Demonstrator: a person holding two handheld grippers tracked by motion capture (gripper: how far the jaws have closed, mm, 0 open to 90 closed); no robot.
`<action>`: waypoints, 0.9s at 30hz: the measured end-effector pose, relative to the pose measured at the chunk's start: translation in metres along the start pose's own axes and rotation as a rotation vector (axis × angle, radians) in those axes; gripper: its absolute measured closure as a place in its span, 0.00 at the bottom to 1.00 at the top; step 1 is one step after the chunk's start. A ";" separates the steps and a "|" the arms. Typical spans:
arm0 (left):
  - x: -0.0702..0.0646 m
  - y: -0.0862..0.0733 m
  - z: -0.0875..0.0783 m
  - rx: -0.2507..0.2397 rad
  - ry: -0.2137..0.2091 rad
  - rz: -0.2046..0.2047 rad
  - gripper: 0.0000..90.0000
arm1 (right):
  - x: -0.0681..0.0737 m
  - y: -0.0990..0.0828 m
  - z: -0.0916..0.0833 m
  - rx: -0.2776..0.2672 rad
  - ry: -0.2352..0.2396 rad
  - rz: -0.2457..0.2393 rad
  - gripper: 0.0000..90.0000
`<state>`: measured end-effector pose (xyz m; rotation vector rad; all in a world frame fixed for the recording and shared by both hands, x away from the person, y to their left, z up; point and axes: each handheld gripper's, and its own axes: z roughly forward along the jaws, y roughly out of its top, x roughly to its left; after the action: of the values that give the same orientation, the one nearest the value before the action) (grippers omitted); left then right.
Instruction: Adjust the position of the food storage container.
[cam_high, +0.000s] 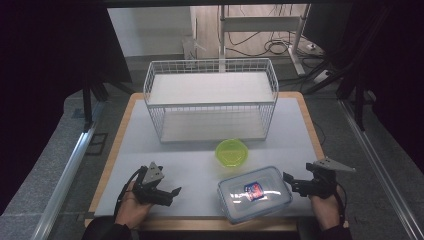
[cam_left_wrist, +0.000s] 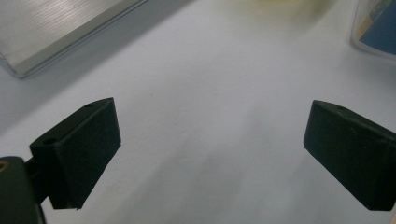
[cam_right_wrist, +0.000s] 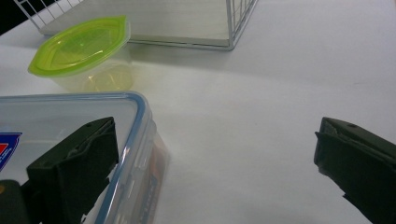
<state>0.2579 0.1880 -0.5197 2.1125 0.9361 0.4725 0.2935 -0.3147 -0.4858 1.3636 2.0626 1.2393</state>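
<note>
Lidded clear box (cam_high: 254, 193) at the counter's (cam_high: 200, 165) near edge, just beside the right claw (cam_high: 288, 181).
Both claws wide and empty, left claw (cam_high: 172, 194) well apart; reach step, probably needing jaws astride the box's rim next.

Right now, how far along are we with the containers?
Nothing looks done: the clear box and green tub sit on the table, the rack is empty. The right gripper is open at the box's edge; the left gripper is open, idle. Both containers remain.
</note>
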 end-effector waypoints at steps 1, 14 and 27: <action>0.001 0.000 -0.002 -0.012 -0.003 -0.014 0.05 | 0.001 0.000 0.001 0.006 -0.010 -0.002 0.00; -0.001 -0.003 -0.006 -0.033 0.003 -0.019 0.05 | 0.009 0.002 0.007 0.003 -0.043 -0.044 0.00; -0.004 -0.005 -0.009 -0.055 0.030 -0.028 0.05 | 0.009 0.006 -0.001 -0.006 -0.037 -0.043 0.00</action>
<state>0.2472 0.1917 -0.5177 2.0458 0.9573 0.5113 0.2924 -0.3067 -0.4793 1.3221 2.0504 1.1933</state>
